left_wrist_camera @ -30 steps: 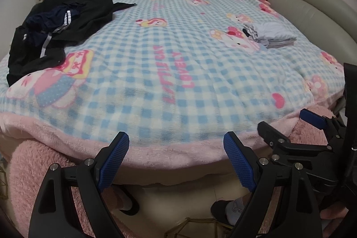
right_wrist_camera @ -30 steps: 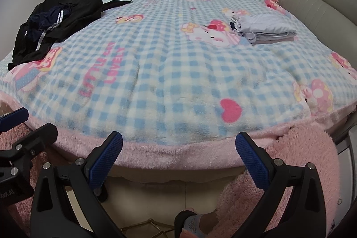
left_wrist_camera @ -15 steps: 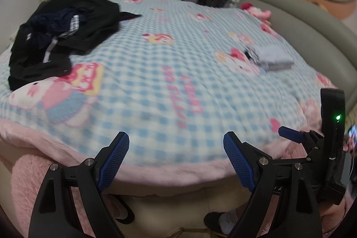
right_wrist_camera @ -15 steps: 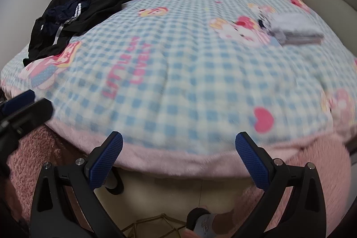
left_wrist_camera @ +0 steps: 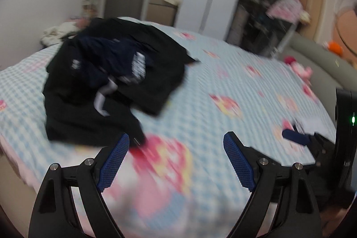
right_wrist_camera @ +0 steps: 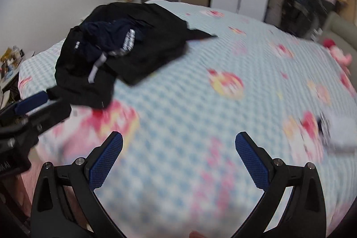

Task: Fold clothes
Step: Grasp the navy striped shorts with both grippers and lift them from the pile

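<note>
Dark clothes pile (left_wrist_camera: 107, 86) lies crumpled on checkered blanket (left_wrist_camera: 223, 90), ahead-left of left gripper (left_wrist_camera: 176, 148), hem just beyond its left fingertip. Right gripper (right_wrist_camera: 178, 148): pile farther ahead-left. Both jaws wide apart, holding nothing.

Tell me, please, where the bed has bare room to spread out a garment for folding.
The checked blanket lies bare between the heap of dark clothes and the folded grey stack at the right edge. The far middle is free too. It is crowded on the left, where the heap sprawls.
</note>
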### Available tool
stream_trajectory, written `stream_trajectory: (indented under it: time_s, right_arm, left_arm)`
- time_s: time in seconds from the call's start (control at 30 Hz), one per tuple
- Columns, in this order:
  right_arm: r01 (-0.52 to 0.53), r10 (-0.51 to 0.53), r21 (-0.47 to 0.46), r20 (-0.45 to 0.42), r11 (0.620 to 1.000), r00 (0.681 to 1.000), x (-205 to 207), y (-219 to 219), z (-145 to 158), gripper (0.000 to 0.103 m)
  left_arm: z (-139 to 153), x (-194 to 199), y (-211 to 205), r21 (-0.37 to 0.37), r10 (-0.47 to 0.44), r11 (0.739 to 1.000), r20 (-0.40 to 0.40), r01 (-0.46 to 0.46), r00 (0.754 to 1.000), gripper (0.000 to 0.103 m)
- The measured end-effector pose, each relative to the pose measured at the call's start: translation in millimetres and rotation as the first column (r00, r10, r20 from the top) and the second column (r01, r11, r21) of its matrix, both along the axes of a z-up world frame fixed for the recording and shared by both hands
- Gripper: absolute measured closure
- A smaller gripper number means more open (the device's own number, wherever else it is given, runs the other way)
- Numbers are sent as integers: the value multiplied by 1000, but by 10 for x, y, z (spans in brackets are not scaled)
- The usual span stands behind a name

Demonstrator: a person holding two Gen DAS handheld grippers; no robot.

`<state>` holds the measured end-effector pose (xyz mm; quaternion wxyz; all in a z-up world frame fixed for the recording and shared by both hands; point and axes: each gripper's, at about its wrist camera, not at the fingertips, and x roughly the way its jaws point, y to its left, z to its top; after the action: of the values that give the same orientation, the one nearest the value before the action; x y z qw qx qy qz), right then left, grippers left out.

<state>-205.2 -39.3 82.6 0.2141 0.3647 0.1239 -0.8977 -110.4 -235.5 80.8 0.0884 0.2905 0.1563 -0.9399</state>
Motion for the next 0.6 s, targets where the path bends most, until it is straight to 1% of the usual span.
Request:
stream_trajectory:
  time_s: [0.1, 0.17, 0.2, 0.27, 0.33, 0.4, 0.43, 0.47, 0.53, 0.57, 0.6]
  right_arm:
    - [-33, 33, 4, -2, 999, 999, -345, -519, 56, 1]
    - [-49, 49, 10, 4, 999, 999, -555, -829, 63, 1]
    - [-60, 60, 21, 10, 998, 998, -670, -1008, 39, 1]
    - [-83, 82, 43, 21, 996, 996, -889, -1358, -12, 2]
    - [-113, 111, 69, 30, 991, 993, -1086, -1695, -106, 2]
    - [-141, 138, 91, 43, 986, 990, -1281, -2005, -239, 3]
    - [-153, 148, 108, 50, 982, 988, -1380, -2167, -322, 9]
    - [-164, 158, 122, 57, 979, 986, -1469, -2315, -400, 19]
    - [-190, 181, 135, 79, 972, 980, -1622, -2569, -547, 24]
    - [-203, 192, 138, 94, 969, 977, -1695, -2687, -625, 25]
    - [-212, 199, 142, 103, 967, 975, -1750, -2774, -687, 25]
  left_arm:
    - [-39, -271, -508, 4, 83, 997, 0, -83, 997, 15]
    - [-100, -427, -878, 34, 134, 990, -12, -134, 991, 15]
    - [-137, -500, -1069, 57, 167, 984, -20, -166, 986, 15]
    - [-231, -653, -1488, 113, 245, 964, -36, -239, 969, 15]
    - [-372, -791, -1859, 184, 293, 942, -46, -280, 955, 17]
    - [-544, -879, -2156, 259, 324, 919, -73, -296, 943, 22]
    - [-638, -905, -2243, 296, 330, 909, -81, -293, 941, 29]
    - [-729, -945, -2308, 329, 325, 901, -77, -284, 943, 32]
    - [-890, -1048, -2408, 376, 305, 889, -58, -263, 951, 32]
    - [-956, -1104, -2436, 389, 294, 886, -48, -253, 955, 32]
    - [-1003, -1160, -2451, 389, 280, 888, -37, -244, 959, 32]
